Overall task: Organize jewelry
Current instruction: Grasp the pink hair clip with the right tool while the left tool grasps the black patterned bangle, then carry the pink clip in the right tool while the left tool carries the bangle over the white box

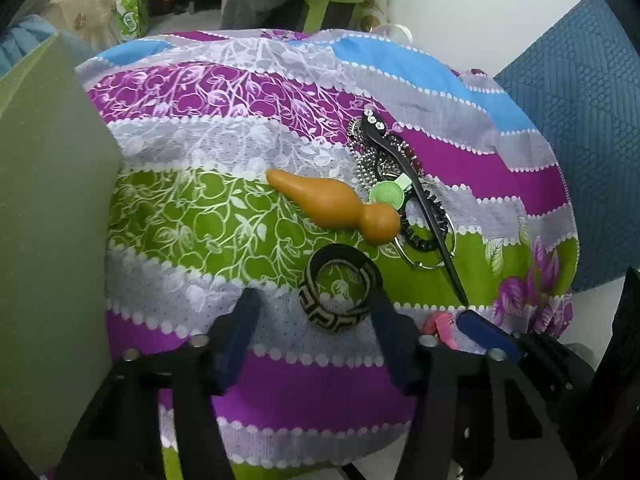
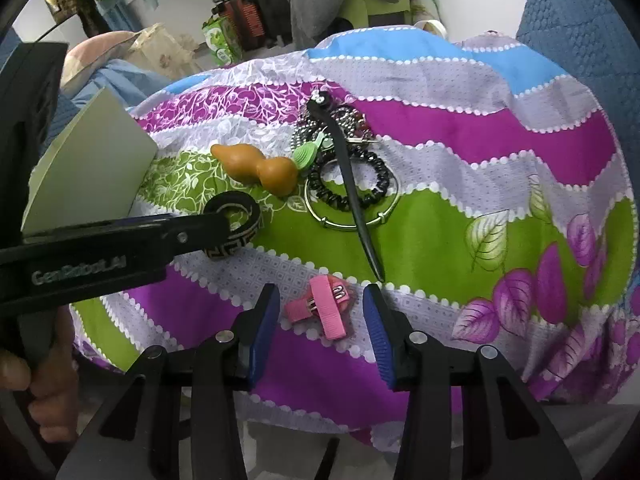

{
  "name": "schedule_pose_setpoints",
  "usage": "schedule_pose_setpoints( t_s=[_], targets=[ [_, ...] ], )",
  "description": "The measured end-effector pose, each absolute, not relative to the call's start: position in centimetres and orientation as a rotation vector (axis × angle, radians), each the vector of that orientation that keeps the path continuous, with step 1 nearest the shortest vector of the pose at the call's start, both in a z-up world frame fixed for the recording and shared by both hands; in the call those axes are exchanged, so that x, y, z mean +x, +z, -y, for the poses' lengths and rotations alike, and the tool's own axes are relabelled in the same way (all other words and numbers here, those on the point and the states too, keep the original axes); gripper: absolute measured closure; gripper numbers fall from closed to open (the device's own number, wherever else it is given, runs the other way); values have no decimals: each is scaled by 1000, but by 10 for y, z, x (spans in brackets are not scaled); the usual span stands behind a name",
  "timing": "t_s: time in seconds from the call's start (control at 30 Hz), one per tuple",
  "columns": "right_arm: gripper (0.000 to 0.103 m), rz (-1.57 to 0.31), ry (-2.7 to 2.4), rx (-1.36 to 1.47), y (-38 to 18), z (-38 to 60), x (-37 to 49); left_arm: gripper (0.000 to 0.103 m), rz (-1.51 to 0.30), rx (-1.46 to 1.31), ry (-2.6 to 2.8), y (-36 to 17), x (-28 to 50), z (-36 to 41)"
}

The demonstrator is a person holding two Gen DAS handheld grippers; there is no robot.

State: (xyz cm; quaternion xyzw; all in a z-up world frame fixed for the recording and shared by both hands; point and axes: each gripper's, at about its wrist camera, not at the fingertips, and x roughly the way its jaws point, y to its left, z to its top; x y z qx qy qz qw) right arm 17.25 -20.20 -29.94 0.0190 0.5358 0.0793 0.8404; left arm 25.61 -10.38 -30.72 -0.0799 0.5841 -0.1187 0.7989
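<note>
A black-and-beige patterned bangle [image 1: 340,288] lies on the striped floral cloth [image 1: 200,208]. My left gripper [image 1: 312,298] stands open around it: the right finger is at the bangle's rim and the left finger is clear of it. In the right wrist view, one of the left gripper's fingers [image 2: 188,232] overlaps the bangle [image 2: 236,220]. A pink hair clip [image 2: 320,308] lies flat between the blue pads of my right gripper [image 2: 320,292], which is open and not touching it. The pink clip [image 1: 440,328] shows beside a right finger [image 1: 484,332].
Beyond the bangle is a pile: an orange gourd-shaped piece [image 2: 256,170], a green round clip [image 1: 386,194], bead chains [image 1: 372,160], a black spiral hair tie [image 2: 376,184], a silver ring bangle [image 2: 340,226] and a long black hair stick [image 2: 352,184]. A grey-green board [image 1: 52,240] stands at left. A person's hand [image 2: 24,376] holds the left gripper.
</note>
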Motion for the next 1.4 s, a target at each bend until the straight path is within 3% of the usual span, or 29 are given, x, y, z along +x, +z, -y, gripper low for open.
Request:
schedule_pose_setpoints(
  t_s=[0.23,0.4,0.93,1.4],
  targets=[
    [62,-1133,185,-39,-309,191,174,57,-1222,-113,-239,-313,260,112],
    [69,-1129,166,-71,-310,189,174,95,-1211,-87,-227,-315,262,113],
    [70,-1104,150,17,-279,198,169,96,-1170,-157,-228,-276,240,99],
    [70,-970,106,60,-179,184,129,96,-1042,-186,-242,-170,179,66]
  ],
)
